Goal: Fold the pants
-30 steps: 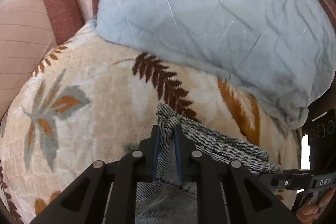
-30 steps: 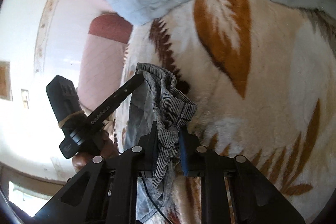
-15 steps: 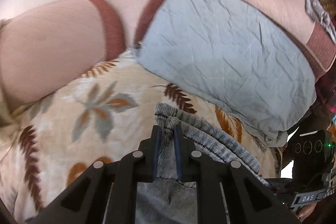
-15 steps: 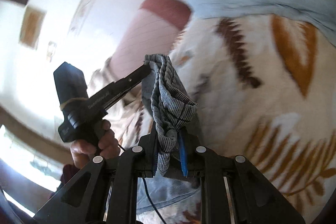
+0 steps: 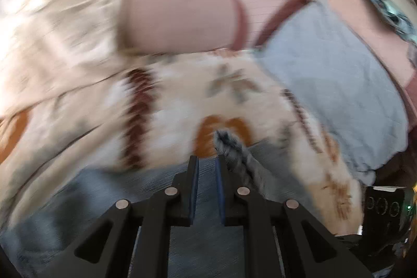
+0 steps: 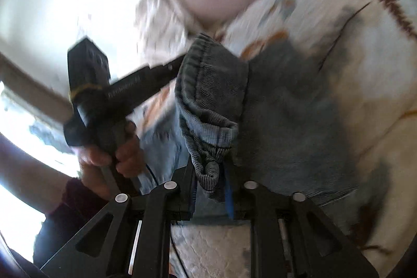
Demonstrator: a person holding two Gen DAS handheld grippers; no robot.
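The right tool (image 6: 209, 181) was clamped on the bunched, ribbed waistband of the grey pants (image 6: 208, 100), the cloth rising in a thick fold from between its fingers. The rest of the pants hung and spread over the leaf-patterned fleece blanket (image 6: 338, 25) on the bed. In the same view the left tool (image 6: 172, 67) reached in from the left, gripped by the person's hand (image 6: 112, 155), its tip meeting the upper edge of that waistband fold.

From the left wrist, the left tool (image 5: 206, 166) showed a narrow gap between its blue-padded fingers; the waistband roll (image 5: 234, 147) lay just to the right of them, and with the motion blur I could not tell whether any cloth was pinched. Grey pants fabric (image 5: 104, 189) spread beneath the tool. Beyond lay the blanket (image 5: 169, 100), a pale blue pillow (image 5: 338, 74) and a pink upholstered headboard (image 5: 182, 9).
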